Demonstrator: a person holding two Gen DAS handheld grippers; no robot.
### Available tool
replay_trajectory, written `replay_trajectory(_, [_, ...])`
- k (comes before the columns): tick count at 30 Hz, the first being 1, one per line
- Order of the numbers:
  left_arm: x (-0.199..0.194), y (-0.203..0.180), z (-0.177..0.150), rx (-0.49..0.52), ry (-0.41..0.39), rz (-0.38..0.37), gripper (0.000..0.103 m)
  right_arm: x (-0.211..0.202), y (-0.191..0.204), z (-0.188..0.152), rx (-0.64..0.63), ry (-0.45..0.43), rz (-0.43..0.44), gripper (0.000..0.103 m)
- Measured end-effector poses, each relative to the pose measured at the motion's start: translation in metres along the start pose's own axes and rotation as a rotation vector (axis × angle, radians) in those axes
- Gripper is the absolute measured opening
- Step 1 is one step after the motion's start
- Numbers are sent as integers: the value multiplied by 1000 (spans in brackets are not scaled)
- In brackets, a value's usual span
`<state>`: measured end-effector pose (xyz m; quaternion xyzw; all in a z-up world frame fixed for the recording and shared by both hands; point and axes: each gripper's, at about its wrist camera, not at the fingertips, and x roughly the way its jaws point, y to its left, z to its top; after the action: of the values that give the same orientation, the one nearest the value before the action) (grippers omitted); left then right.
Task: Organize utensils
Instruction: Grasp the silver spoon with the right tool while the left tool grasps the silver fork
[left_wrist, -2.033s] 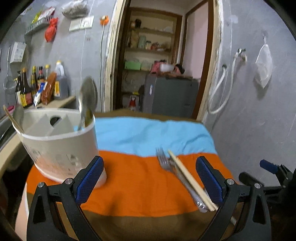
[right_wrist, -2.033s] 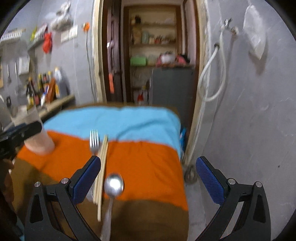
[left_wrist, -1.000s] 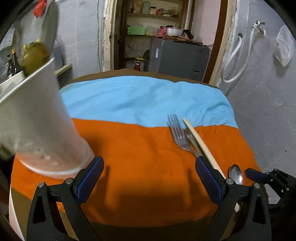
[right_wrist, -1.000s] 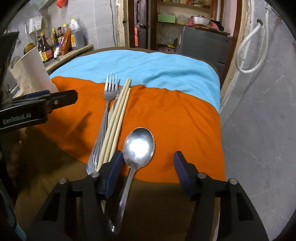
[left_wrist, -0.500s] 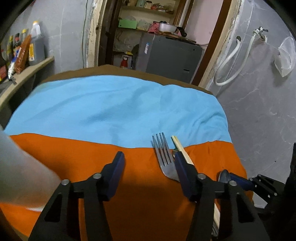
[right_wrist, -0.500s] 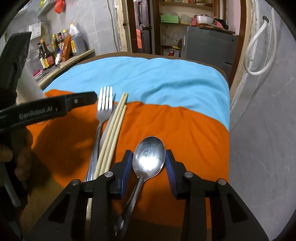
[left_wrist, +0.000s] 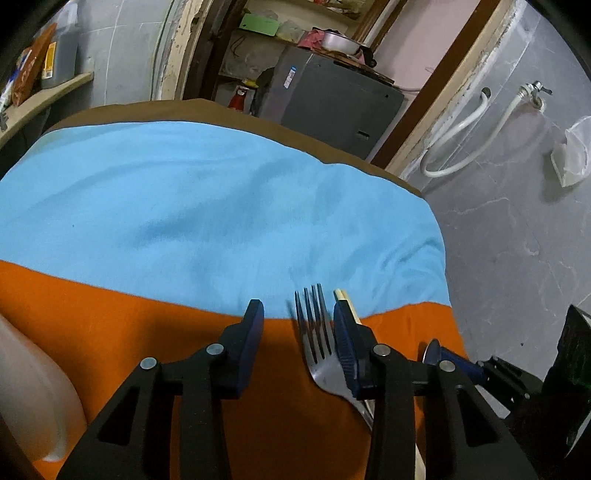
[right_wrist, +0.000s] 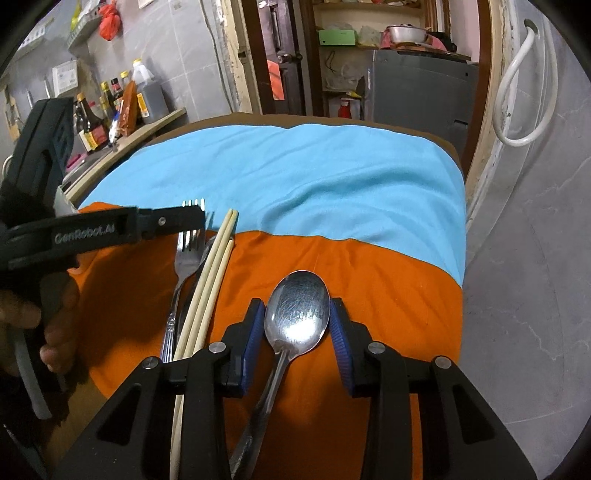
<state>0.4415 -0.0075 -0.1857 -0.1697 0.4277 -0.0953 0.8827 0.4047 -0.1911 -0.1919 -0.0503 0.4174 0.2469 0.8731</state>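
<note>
On the orange band of the cloth (right_wrist: 388, 295) lie a steel fork (left_wrist: 318, 350), a pair of pale chopsticks (right_wrist: 210, 273) and a steel spoon (right_wrist: 297, 314), side by side. My left gripper (left_wrist: 298, 332) hangs over the fork's head. Its jaws are closing; the fork lies between them close to the right finger, and the pads do not press on it. The chopsticks' tip (left_wrist: 343, 295) pokes out behind that finger. My right gripper (right_wrist: 297, 326) is shut on the spoon, with its blue pads against both sides of the bowl. From the right wrist, the left gripper (right_wrist: 184, 219) covers the fork's (right_wrist: 184, 258) tines.
A white utensil holder (left_wrist: 33, 387) stands at the near left of the table. A person's hand (right_wrist: 55, 332) holds the left gripper. Bottles (right_wrist: 110, 107) line a shelf at the far left. The table's right edge (right_wrist: 460, 258) drops to a grey floor.
My left gripper has swung right, away from the holder and over the fork, and its jaws have narrowed. The right gripper's jaws have closed onto the spoon's bowl.
</note>
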Motion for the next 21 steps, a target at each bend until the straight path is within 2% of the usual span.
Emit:
replay_trajectory(4, [5,-4,2,10,18,-17,20,0,0,0,1,0,1,33])
replay_trajectory(15, [5,-9,-2,9,50,-67,2,0,-1,0,-4,1,-4,33])
replay_trajectory(21, [-4,-17,-10,36,37,-38,2,2,5,-1,-31,11,-36,34])
